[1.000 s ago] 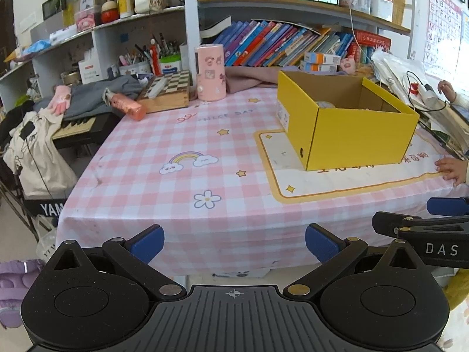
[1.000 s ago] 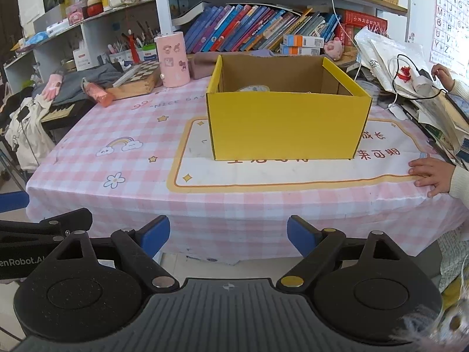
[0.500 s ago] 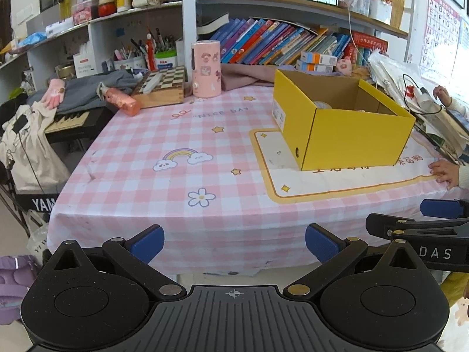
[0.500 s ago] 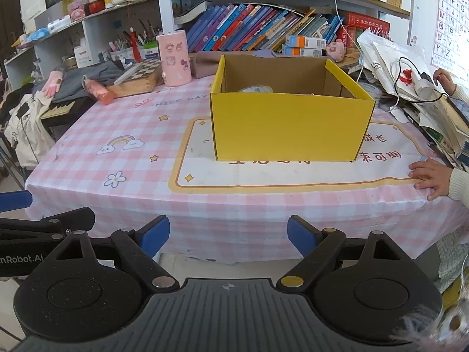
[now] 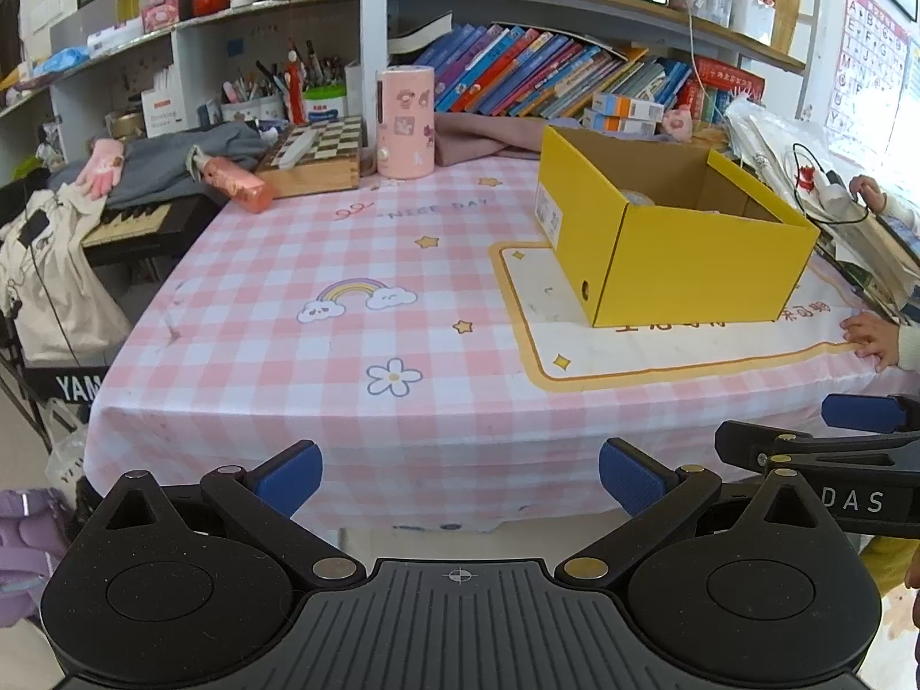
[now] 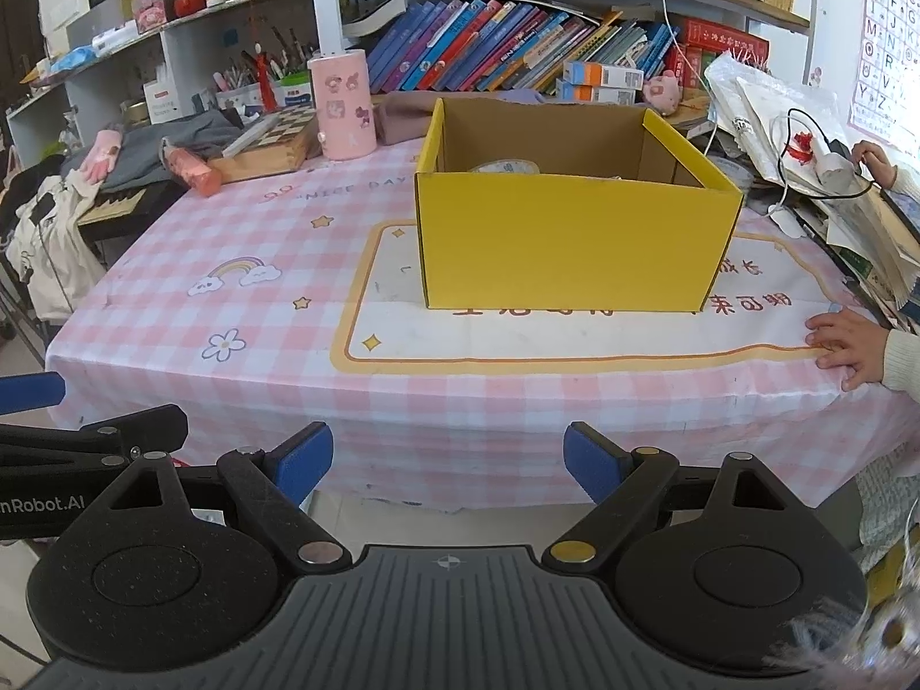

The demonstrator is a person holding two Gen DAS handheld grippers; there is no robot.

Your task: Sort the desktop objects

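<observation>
Both tongs are held off the near edge of the counter, which is covered by a pink checked cloth. The left tongs are spread wide, blue pads well apart, nothing between them. The right tongs are likewise spread wide and carry nothing. Neither pair touches the cloth. In the left wrist view the right tongs are seen at the right edge, side by side with the left.

A yellow cardboard box stands open-topped on a white mat with a yellow border, on the right half of the counter. Inside the box a pale round object is partly seen above the front wall; what it is cannot be told.

At the far side of the counter a pink cylindrical container stands upright. Just left of it a wooden chessboard box lies flat, and a pink-orange bottle lies on its side by the far left corner, beside grey clothing. A pink cloth is bunched between the container and the box.

A child's hand rests on the cloth at the right edge of the counter, near the mat's corner. Shelves of books are seen behind the counter.
</observation>
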